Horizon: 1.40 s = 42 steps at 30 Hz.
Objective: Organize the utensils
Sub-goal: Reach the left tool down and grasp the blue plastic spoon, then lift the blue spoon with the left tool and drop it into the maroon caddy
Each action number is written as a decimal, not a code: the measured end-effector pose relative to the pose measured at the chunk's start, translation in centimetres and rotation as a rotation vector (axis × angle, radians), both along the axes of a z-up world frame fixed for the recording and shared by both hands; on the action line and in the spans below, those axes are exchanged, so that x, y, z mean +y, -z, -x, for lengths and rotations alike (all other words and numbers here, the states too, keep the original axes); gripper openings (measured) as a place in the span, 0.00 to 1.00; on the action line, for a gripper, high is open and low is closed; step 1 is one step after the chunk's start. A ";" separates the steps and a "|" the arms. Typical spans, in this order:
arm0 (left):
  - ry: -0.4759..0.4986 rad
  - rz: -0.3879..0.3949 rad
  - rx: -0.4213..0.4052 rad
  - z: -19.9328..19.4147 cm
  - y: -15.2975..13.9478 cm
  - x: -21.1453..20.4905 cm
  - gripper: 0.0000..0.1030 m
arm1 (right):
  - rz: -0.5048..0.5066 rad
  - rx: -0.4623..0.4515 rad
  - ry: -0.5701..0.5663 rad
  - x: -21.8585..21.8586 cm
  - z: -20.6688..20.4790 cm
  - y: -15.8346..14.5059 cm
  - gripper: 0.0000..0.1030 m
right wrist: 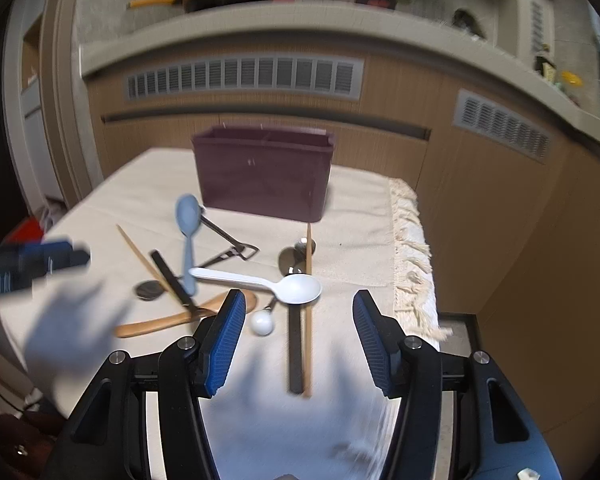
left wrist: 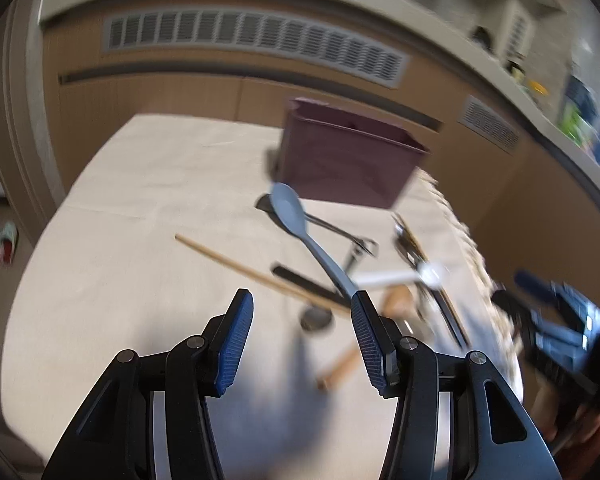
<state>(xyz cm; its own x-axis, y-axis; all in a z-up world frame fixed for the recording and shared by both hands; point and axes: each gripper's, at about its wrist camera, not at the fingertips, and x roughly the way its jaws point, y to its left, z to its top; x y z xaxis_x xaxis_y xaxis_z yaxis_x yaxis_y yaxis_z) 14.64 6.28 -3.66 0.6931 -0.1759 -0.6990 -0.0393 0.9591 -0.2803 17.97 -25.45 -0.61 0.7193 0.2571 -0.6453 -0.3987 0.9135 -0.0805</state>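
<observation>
Both claws, left (left wrist: 302,308) and right (right wrist: 298,308), gape empty; blur smears the utensil pile (right wrist: 236,276).

Cloth (left wrist: 120,240) left of the utensil pile (right wrist: 236,276) lies bare.

On the table (right wrist: 360,208) the box (right wrist: 264,172) stands at twelve o'clock in the right wrist view, behind the scattered utensils. Before it, at eleven o'clock, a spoon (right wrist: 188,216) lies with its handle crossing the handle of a second spoon (right wrist: 296,288), whose bowl sits toward the centre. At ten o'clock a single chopstick (right wrist: 140,252) lies slantwise beside a flat stick (right wrist: 168,272). A wooden spoon (right wrist: 160,322) lies at nine o'clock, nearer the camera. Another chopstick (right wrist: 308,312) and a bar (right wrist: 295,352) lie side by side at six o'clock (running away toward the box). The fringe (right wrist: 412,256) hangs at three o'clock.
</observation>
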 end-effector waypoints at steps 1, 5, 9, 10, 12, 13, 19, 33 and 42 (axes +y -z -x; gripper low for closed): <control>-0.007 0.026 0.031 -1.9 0.4 0.4 0.50 | 0.015 0.006 -0.004 0.1 -1.0 0.3 0.51; -0.030 0.107 0.110 -7.3 1.9 0.9 0.50 | 0.035 0.030 0.001 -0.3 -3.3 0.8 0.51; -0.098 0.143 0.171 -11.6 3.6 0.9 0.50 | 0.004 0.084 0.020 -1.5 -4.9 1.6 0.51; -0.101 0.147 0.185 -12.3 3.9 1.0 0.50 | 0.006 0.099 0.029 -1.8 -5.3 2.0 0.51; -0.101 0.138 0.217 -14.0 4.7 0.4 0.50 | 0.024 0.123 0.061 -2.2 -6.0 2.8 0.51; -0.103 0.121 0.227 -14.8 4.9 0.0 0.50 | 0.036 0.134 0.078 -2.5 -6.4 3.1 0.51; -0.142 0.004 0.234 -16.9 5.4 -1.2 0.41 | 0.097 0.153 0.129 -2.8 -7.7 3.5 0.51; -0.009 0.027 0.042 -10.7 3.3 1.2 0.35 | -0.206 0.381 0.026 -1.3 -9.5 4.9 0.37; 0.012 0.017 -0.055 -6.6 0.2 2.3 0.35 | -0.140 0.326 0.027 1.6 -10.0 4.8 0.07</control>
<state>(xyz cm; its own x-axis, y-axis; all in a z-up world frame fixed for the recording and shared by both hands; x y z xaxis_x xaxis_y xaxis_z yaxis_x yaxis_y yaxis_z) 21.28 8.57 -3.84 0.7281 -0.1954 -0.6570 -0.0124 0.9546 -0.2977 28.01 -23.82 -5.39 0.4888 0.3433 -0.8020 -0.3584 0.9172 0.1742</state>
